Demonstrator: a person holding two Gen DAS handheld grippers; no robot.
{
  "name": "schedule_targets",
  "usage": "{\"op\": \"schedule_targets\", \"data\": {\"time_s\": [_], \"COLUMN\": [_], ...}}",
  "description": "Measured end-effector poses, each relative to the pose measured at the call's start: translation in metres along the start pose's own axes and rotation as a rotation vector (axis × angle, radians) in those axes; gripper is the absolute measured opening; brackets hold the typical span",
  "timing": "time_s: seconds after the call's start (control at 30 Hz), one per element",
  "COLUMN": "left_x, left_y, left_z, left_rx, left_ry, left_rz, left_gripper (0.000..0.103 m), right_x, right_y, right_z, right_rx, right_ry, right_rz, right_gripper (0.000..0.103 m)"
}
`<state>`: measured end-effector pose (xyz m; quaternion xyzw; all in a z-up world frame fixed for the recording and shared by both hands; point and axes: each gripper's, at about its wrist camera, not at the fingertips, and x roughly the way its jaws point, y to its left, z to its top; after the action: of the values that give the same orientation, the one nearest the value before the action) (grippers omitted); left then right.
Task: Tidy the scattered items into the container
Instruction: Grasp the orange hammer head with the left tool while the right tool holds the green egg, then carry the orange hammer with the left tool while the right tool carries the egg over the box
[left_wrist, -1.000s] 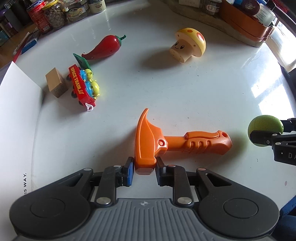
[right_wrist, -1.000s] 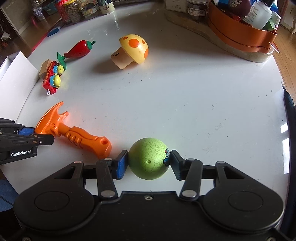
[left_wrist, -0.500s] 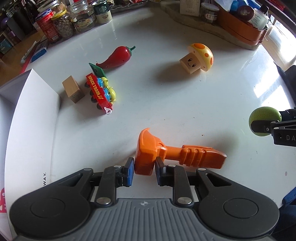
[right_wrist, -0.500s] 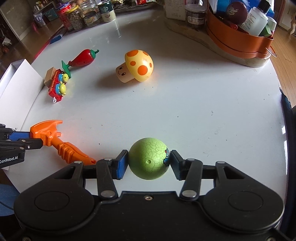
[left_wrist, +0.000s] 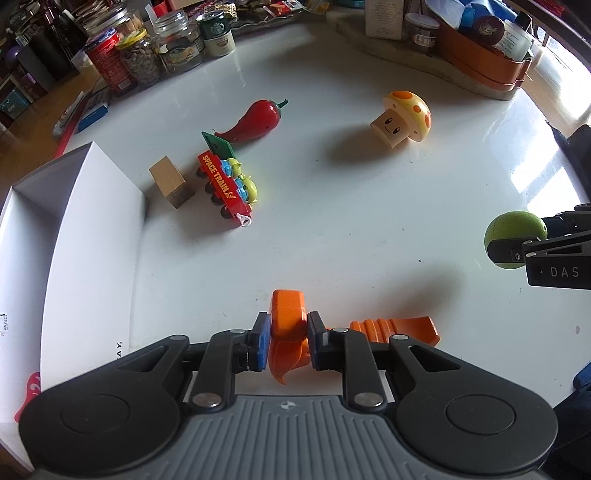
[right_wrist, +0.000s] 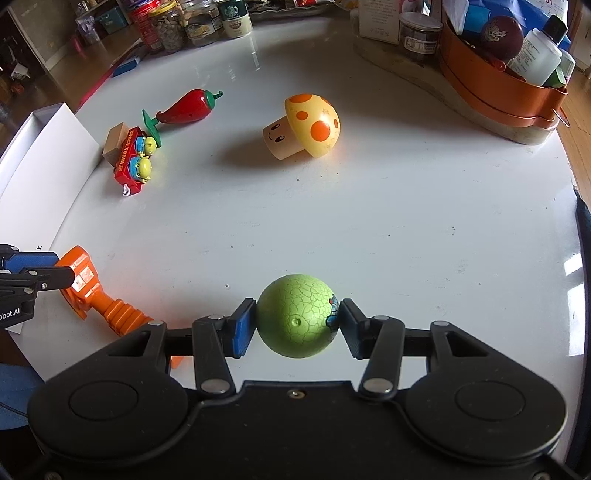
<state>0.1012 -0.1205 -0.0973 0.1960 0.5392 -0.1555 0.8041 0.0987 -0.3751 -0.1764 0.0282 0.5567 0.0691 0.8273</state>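
Now the left gripper (left_wrist: 289, 332) is clamping the orange toy hammer (left_wrist: 288, 325) by its head, handle trailing right, beside the white box (left_wrist: 92, 236). Right of it, the right gripper (right_wrist: 295, 326) is squeezing the green ball (right_wrist: 297, 319) between both pads.

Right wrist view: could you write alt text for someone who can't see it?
A hand-held tool grips a cracked green ball above a white table. Beyond lie a spotted mushroom toy, a red chilli and a toy train; at left, another tool holds an orange hammer.
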Motion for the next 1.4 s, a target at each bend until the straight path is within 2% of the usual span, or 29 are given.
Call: {"op": "schedule_targets", "data": {"time_s": [0.1, 0.2, 0.23, 0.3, 0.37, 0.53, 0.63, 0.77, 0.87, 0.97, 1.07, 1.17, 1.23, 1.3, 1.33, 1.4], "left_x": [0.006, 0.018, 0.02, 0.025, 0.029, 0.036, 0.041, 0.042, 0.047, 0.054, 0.063, 0.074, 0.08, 0.086, 0.087, 0.087], "left_y": [0.001, 0.002, 0.001, -0.003, -0.008, -0.017, -0.013, -0.001, -0.004, -0.015, -0.023, -0.03, -0.034, -0.035, -0.035, -0.035], "left_z": [0.0, 0.0, 0.0, 0.001, 0.002, 0.008, 0.015, 0.02, 0.024, 0.027, 0.031, 0.037, 0.04, 0.04, 0.04, 0.04], "left_rx": [-0.001, -0.003, -0.003, 0.006, 0.017, 0.007, -0.054, -0.213, -0.285, -0.296, -0.334, -0.346, -0.331, -0.329, -0.333, -0.316], "left_ry": [0.008, 0.024, 0.024, 0.028, 0.019, 0.009, 0.002, 0.027, 0.05, 0.06, 0.064, 0.071, 0.078, 0.09, 0.091, 0.087], "left_rz": [-0.007, -0.046, -0.049, -0.046, -0.033, -0.036, -0.024, -0.11, -0.121, -0.101, -0.119, -0.081, -0.054, -0.058, -0.06, -0.048], "left_gripper": [0.025, 0.04, 0.041, 0.051, 0.056, 0.057, 0.057, 0.059, 0.062, 0.062, 0.062, 0.062, 0.054, 0.044, 0.043, 0.032], "right_x": [0.0, -0.002, -0.002, -0.004, -0.005, -0.01, -0.012, -0.015, -0.016, -0.018, -0.019, -0.021, -0.022, -0.022, -0.022, -0.022], "right_y": [-0.002, -0.003, -0.003, -0.003, -0.003, -0.006, -0.008, -0.012, -0.015, -0.016, -0.016, -0.017, -0.019, -0.019, -0.019, -0.02], "right_z": [0.001, 0.002, 0.003, 0.003, 0.005, 0.005, 0.005, 0.008, 0.01, 0.01, 0.01, 0.011, 0.011, 0.011, 0.011, 0.012], "right_rx": [0.008, 0.011, 0.012, 0.014, 0.015, 0.023, 0.034, 0.049, 0.06, 0.062, 0.062, 0.066, 0.068, 0.067, 0.067, 0.068], "right_ry": [0.0, -0.006, -0.009, -0.013, -0.018, -0.03, -0.033, -0.045, -0.053, -0.057, -0.06, -0.063, -0.065, -0.066, -0.066, -0.066], "right_rz": [0.005, 0.011, 0.015, 0.021, 0.026, 0.04, 0.049, 0.057, 0.062, 0.069, 0.075, 0.081, 0.083, 0.082, 0.081, 0.078], "right_gripper": [0.05, 0.05, 0.05, 0.05, 0.05, 0.05, 0.05, 0.05, 0.05, 0.05, 0.05, 0.05, 0.05, 0.05, 0.05, 0.05]}}
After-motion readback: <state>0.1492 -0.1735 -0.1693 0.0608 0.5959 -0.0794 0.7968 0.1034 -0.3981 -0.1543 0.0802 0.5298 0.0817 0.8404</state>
